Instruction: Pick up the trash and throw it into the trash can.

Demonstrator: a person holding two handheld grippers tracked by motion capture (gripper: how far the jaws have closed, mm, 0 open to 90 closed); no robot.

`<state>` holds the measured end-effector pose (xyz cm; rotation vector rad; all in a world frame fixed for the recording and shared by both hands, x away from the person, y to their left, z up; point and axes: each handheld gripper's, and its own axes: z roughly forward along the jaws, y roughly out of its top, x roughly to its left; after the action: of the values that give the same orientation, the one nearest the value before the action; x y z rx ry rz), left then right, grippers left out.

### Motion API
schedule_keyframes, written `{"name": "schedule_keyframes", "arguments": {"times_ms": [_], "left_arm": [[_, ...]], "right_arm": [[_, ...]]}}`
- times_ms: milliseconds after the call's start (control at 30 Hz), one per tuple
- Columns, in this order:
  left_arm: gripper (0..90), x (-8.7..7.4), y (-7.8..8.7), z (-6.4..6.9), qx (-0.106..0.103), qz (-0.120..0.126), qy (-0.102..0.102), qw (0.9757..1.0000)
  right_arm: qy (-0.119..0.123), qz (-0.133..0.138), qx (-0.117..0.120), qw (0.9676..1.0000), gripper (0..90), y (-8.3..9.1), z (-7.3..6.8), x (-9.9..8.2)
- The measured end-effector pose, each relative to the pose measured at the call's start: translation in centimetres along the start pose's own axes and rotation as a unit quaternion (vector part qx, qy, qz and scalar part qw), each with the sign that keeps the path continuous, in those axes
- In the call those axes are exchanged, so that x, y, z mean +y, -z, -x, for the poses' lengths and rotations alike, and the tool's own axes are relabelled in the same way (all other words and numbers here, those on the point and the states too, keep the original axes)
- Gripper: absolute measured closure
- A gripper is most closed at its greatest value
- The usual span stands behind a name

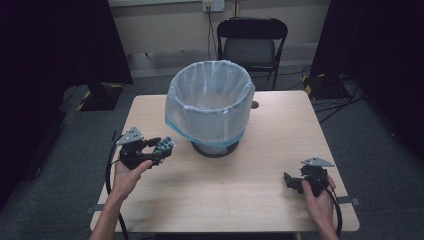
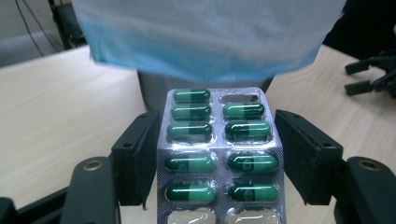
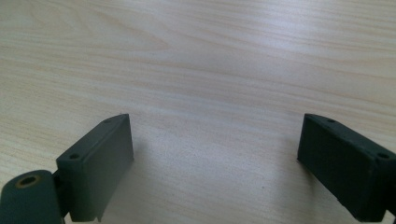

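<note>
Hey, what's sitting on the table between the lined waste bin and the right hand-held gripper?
Nothing: in the high view the wooden table is bare between the lined waste bin and the right hand-held gripper.

A pale wooden tabletop (image 1: 260, 200) is filling the middle of the high view, its grain running across and its corners rounded. A waste bin (image 1: 210, 102) lined with a thin bluish-white bag is standing directly on it, in the upper centre of the frame, toward the far edge. The bin's dark round base (image 1: 216, 148) is sitting flat on the wood. Just right of the bin, near the far edge, a small dark round spot (image 1: 255, 104) is showing on the surface. The tabletop itself is standing on grey carpeted floor (image 1: 385, 165).
</note>
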<state>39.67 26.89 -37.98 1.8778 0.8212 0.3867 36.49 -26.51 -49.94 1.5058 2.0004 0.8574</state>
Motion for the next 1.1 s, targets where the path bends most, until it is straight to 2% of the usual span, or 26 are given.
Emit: {"name": "schedule_keyframes", "arguments": {"times_ms": [67,267,333,433,567,733,967,1100], "left_arm": [[34.1,0.7,0.3,0.0,0.001,0.007,-0.006,1.0],[34.1,2.9,0.8,0.2,-0.012,0.033,-0.012,0.9993],[34.1,3.6,1.0,0.2,-0.019,0.048,-0.015,0.9985],[34.1,4.9,1.1,0.4,-0.02,0.06,-0.027,0.9977],[34.1,6.7,1.6,0.5,-0.033,0.079,-0.032,0.9958],[34.1,8.8,2.2,0.6,-0.032,0.097,-0.04,0.994],[34.1,11.4,1.4,1.1,-0.043,0.117,-0.051,0.9909],[34.1,12.8,0.5,1.0,-0.045,0.118,-0.051,0.9907]], "right_arm": [[0.0,0.0,0.0,1.0,9.4,0.0,0.0,0.0],[0.0,0.0,0.0,1.0,9.4,0.0,0.0,0.0],[0.0,0.0,0.0,1.0,9.4,0.0,0.0,0.0],[0.0,0.0,0.0,1.0,9.4,0.0,0.0,0.0],[0.0,0.0,0.0,1.0,9.4,0.0,0.0,0.0],[0.0,0.0,0.0,1.0,9.4,0.0,0.0,0.0],[0.0,0.0,0.0,1.0,9.4,0.0,0.0,0.0],[0.0,0.0,0.0,1.0,9.4,0.0,0.0,0.0]]}}
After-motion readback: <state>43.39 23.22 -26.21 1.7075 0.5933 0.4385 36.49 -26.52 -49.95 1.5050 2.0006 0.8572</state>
